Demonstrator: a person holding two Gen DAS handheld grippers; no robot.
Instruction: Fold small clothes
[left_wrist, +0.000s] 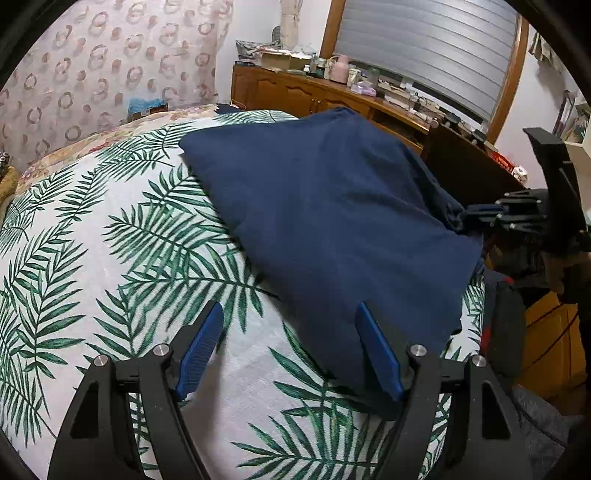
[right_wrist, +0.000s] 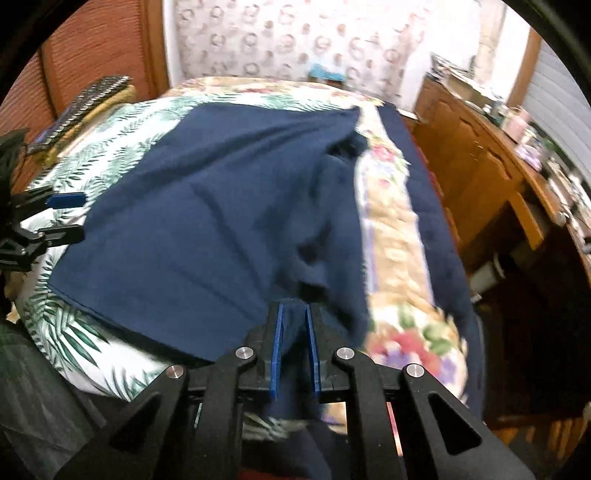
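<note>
On bed: navy garment (left_wrist: 332, 221) spread across leaf-print cover (left_wrist: 110, 258), ready for folding.
Right gripper (right_wrist: 294, 321): clamped on garment edge, likely to fold it over.
Left gripper (left_wrist: 291, 325): jaws apart, empty, straddling near corner.

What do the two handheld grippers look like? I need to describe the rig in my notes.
Both match: the left gripper and right gripper have matte black angular linkage arms with triangular cut-outs, round silver pivot pins, and flat blue ribbed finger pads. No cables, markings or sleeves are visible.
</note>
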